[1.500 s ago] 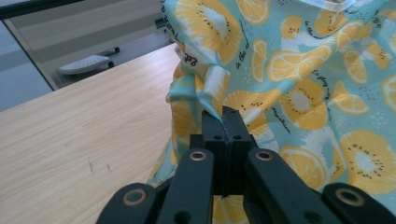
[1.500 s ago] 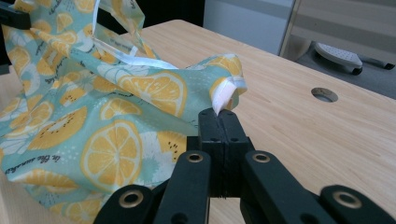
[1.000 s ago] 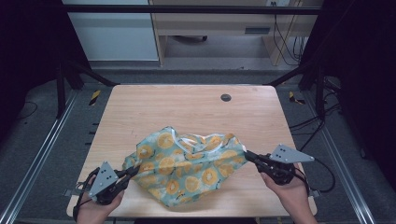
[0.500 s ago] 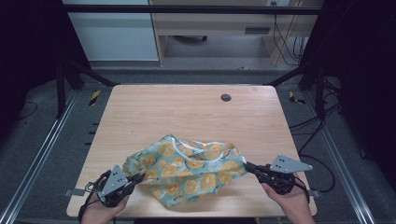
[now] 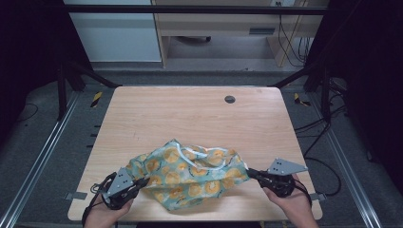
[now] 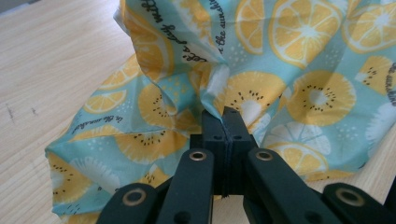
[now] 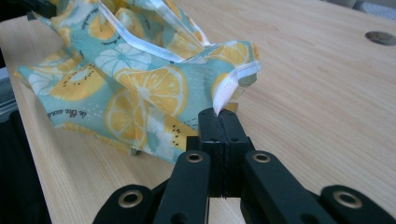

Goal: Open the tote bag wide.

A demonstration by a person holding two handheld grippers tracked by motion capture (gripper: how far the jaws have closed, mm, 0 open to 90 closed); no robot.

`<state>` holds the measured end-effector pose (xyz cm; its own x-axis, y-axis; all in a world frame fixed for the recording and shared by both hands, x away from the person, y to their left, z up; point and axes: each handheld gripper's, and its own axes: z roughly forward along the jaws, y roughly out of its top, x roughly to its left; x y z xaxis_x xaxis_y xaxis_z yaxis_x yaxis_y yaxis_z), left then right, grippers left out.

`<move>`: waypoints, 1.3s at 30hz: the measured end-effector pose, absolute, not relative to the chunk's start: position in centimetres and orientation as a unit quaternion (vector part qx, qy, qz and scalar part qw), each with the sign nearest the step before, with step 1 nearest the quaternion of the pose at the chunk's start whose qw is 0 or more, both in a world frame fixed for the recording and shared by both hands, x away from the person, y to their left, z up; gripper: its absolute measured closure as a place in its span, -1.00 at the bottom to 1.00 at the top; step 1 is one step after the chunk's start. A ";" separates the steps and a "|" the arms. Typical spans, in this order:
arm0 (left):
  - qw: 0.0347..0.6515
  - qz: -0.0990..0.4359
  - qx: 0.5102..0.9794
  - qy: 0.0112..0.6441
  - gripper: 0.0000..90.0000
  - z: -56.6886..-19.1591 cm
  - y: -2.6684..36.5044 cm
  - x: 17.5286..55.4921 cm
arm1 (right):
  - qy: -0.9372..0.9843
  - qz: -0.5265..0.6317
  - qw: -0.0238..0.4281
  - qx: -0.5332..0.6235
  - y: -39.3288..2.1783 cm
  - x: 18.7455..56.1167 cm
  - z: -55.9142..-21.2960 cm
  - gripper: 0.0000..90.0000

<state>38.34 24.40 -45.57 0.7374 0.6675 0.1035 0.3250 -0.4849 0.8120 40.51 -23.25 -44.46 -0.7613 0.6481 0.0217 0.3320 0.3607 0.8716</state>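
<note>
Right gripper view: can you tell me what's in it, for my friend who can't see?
Two black jaws of the right gripper are pinched shut on the white-trimmed edge of a teal cloth printed with orange and kiwi slices. The cloth lies crumpled on a light wooden table.

teal cloth (image 5: 190, 178) printed with yellow lemon and kiwi slices plus black script, white trim at right gripper (image 7: 218, 116) end, black jaws, light wood-grain table (image 5: 190, 114)

Cloth (image 5: 190, 178) on table (image 5: 190, 114) – between grippers (near edge).
</note>
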 end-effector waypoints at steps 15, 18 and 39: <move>0.360 0.203 0.863 0.292 1.00 -46.7 23.5 39.0 | 0.846 0.412 0.150 0.303 -21.9 41.5 -46.6 0.98; 0.350 0.202 0.866 0.294 1.00 -47.0 23.5 39.3 | 0.852 0.403 0.145 0.302 -21.5 41.6 -46.8 0.97; 0.312 0.225 0.874 0.298 0.96 -47.5 23.5 40.1 | 0.829 0.420 0.166 0.329 -22.5 40.3 -45.6 -0.15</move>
<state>40.11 23.50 -47.55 0.7209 0.6615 0.2067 0.3809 -0.6274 0.6792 40.28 -22.50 -45.56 -0.7280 0.6855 0.0014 0.4068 0.4303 0.8059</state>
